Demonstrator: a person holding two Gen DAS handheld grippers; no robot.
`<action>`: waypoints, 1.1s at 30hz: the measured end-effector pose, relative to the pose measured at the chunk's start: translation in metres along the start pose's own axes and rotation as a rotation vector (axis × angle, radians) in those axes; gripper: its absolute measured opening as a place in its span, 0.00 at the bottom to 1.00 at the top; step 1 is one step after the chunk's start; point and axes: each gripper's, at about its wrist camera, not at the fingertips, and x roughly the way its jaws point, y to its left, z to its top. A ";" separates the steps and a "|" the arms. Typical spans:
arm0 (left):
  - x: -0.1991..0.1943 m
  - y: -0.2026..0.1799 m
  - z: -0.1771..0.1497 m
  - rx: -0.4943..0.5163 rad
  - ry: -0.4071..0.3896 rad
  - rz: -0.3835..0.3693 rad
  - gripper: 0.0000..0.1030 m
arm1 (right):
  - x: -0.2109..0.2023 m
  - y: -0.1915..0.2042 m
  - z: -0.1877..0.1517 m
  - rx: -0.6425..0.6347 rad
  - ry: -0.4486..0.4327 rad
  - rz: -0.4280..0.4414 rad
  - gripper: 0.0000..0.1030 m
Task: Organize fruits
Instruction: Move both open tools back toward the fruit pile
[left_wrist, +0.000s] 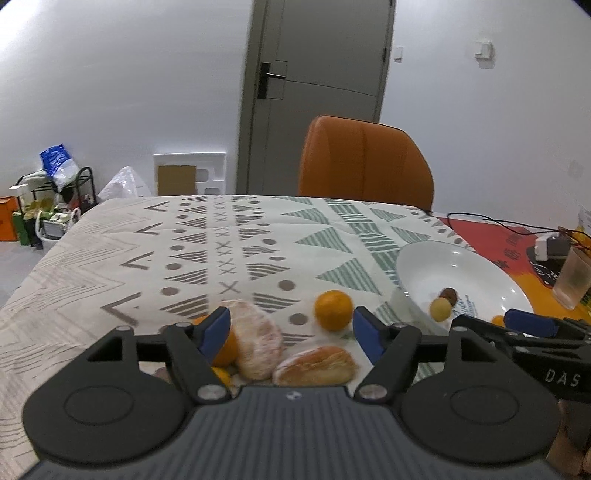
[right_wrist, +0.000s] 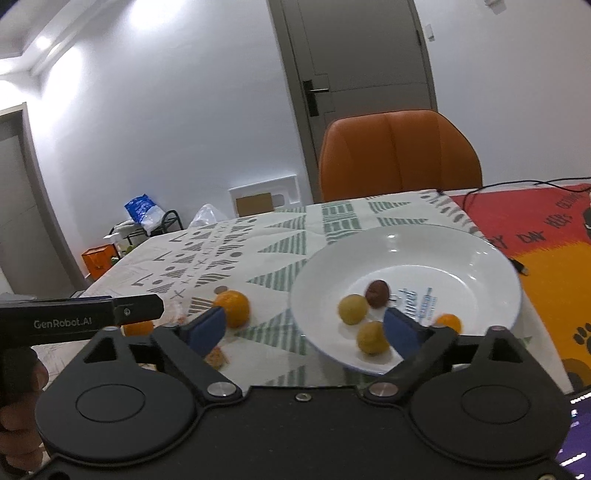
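The left gripper (left_wrist: 290, 334) is wide open and holds nothing. Between its blue fingers lie two peeled fruit pieces (left_wrist: 258, 341) on the patterned tablecloth (left_wrist: 110, 258), close to the near edge of the table. A whole orange (left_wrist: 333, 309) lies just beyond the fingertips, between the pieces and the white bowl (left_wrist: 480, 269).

The right gripper (right_wrist: 304, 332) is also wide open and empty. Its right finger (right_wrist: 400, 332) hangs over the near rim of the bowl (right_wrist: 461, 251). In the bowl lie two yellow fruits (right_wrist: 352, 309), one brown fruit (right_wrist: 377, 293) and a small orange fruit (right_wrist: 448, 322). The orange (right_wrist: 233, 308) is on the cloth, just beside the left finger
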 end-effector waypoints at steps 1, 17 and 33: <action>-0.001 0.003 0.000 -0.005 -0.001 0.005 0.70 | 0.001 0.004 0.000 -0.006 0.001 0.003 0.93; -0.021 0.046 -0.010 -0.075 -0.016 0.077 0.71 | 0.011 0.043 -0.006 -0.025 0.033 0.100 1.00; -0.025 0.067 -0.029 -0.115 0.010 0.091 0.71 | 0.026 0.062 -0.017 -0.057 0.079 0.147 1.00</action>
